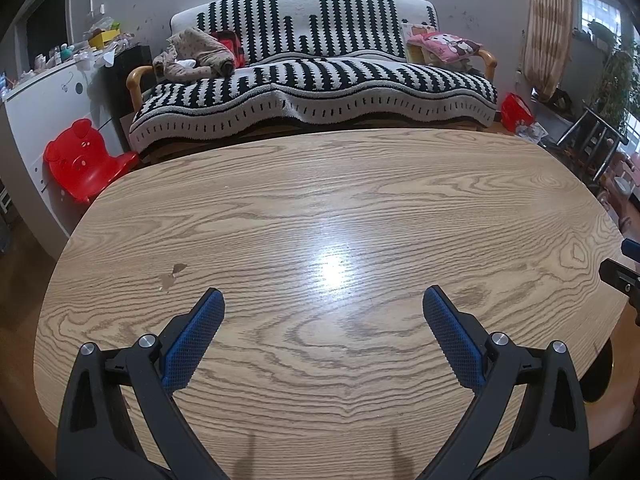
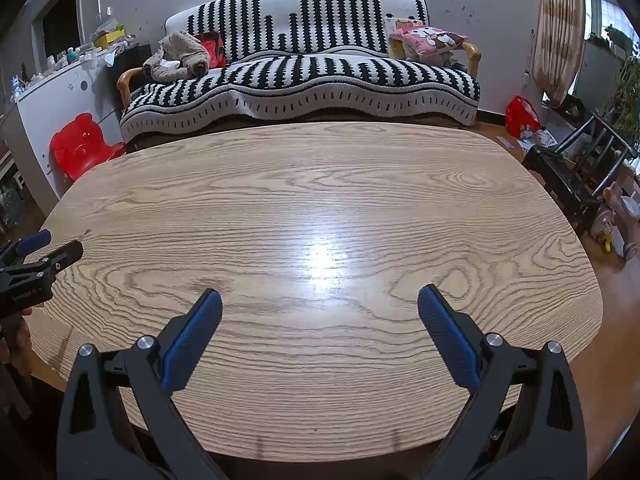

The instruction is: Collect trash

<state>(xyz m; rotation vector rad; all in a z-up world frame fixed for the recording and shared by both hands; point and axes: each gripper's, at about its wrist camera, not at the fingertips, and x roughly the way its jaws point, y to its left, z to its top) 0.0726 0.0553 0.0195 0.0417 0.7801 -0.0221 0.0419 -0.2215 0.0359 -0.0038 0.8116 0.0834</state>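
Both grippers, left and right, hang spread wide over our oval oak-grain table, their blue pads dimpled. We see no trash on it. Only the left view shows 2 chipped patches.

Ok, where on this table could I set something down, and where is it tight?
The whole table top shows bare wood, from the open left gripper and right gripper at the near edge across to the sofa side. It is crowded only off the table: a red chair at the far-left corner, a black chair and floor clutter at the right.
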